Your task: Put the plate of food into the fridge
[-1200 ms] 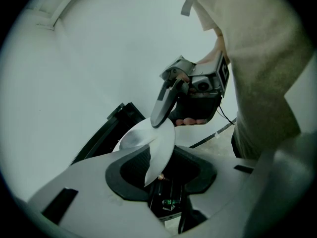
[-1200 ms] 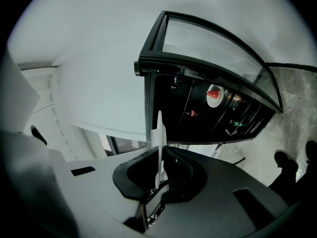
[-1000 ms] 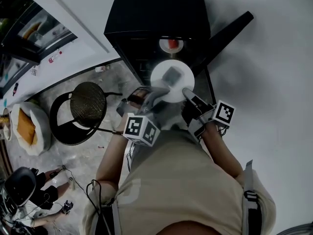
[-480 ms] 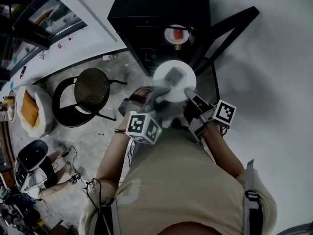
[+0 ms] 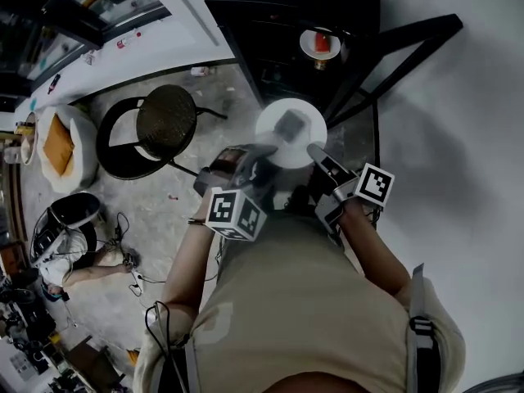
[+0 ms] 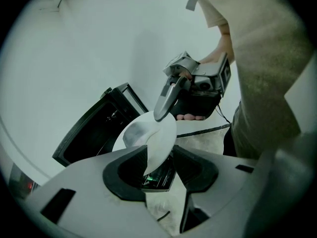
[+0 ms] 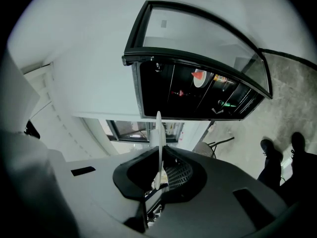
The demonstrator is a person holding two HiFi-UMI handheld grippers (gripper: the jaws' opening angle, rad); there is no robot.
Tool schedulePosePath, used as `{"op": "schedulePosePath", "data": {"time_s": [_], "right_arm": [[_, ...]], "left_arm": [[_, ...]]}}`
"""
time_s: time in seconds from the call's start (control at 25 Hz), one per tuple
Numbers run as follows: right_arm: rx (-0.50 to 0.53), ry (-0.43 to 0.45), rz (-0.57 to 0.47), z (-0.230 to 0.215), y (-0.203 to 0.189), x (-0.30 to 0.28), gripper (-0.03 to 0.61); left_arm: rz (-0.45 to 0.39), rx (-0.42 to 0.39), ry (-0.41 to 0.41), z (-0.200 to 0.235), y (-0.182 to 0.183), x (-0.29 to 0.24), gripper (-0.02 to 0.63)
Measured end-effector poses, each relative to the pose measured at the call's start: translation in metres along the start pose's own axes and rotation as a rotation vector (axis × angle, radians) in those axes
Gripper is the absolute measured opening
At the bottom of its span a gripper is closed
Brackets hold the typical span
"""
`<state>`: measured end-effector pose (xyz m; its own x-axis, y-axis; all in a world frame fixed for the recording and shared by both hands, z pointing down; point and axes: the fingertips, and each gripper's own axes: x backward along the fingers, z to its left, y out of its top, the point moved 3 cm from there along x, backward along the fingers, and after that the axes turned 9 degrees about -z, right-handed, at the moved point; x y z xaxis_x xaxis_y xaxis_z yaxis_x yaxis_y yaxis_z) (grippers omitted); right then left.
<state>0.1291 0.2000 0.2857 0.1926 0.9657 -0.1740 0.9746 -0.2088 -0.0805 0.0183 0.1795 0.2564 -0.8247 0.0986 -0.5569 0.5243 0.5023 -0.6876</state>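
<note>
Open fridge (image 5: 282,31) ahead, right tongs (image 7: 161,168) clamped on plate (image 5: 274,135), left tongs (image 6: 158,163) just opening around rim.

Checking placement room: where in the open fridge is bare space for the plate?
The fridge looks bare in its dark half away from the dish of red food; around that dish small things crowd. Dim, so unsure.

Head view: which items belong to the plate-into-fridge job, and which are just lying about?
Job:
- plate
- food on it
- fridge
- open fridge door

Lying about:
- chair
- orange cushion
- second plate, already inside the fridge
</note>
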Motion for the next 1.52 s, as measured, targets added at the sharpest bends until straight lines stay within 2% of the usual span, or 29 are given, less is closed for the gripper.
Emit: {"op": "schedulePosePath", "data": {"time_s": [0.2, 0.44, 0.56, 1.08, 1.24, 1.4, 1.52], "right_arm": [[-0.013, -0.026, -0.005, -0.002, -0.004, 0.003, 0.032], [-0.006, -0.04, -0.024, -0.002, -0.007, -0.007, 0.032], [-0.008, -0.041, -0.026, -0.006, -0.017, -0.018, 0.032], [-0.033, -0.09, -0.048, -0.008, -0.071, -0.07, 0.032], [-0.041, -0.105, -0.056, -0.014, -0.083, -0.089, 0.032], [-0.061, -0.132, -0.096, -0.023, -0.081, -0.103, 0.031], [-0.044, -0.135, -0.115, -0.027, -0.079, -0.113, 0.031]], "left_arm": [[-0.003, 0.035, 0.011, 0.0, -0.006, 0.008, 0.146], [-0.046, 0.075, 0.014, 0.01, -0.019, 0.013, 0.146], [-0.072, 0.118, 0.011, 0.012, -0.036, 0.021, 0.146], [-0.127, 0.191, -0.003, 0.026, -0.102, 0.058, 0.15], [-0.124, 0.202, -0.005, 0.031, -0.124, 0.065, 0.152], [-0.066, 0.177, 0.002, 0.036, -0.152, 0.073, 0.152], [-0.093, 0.253, 0.02, 0.045, -0.168, 0.076, 0.152]]}}
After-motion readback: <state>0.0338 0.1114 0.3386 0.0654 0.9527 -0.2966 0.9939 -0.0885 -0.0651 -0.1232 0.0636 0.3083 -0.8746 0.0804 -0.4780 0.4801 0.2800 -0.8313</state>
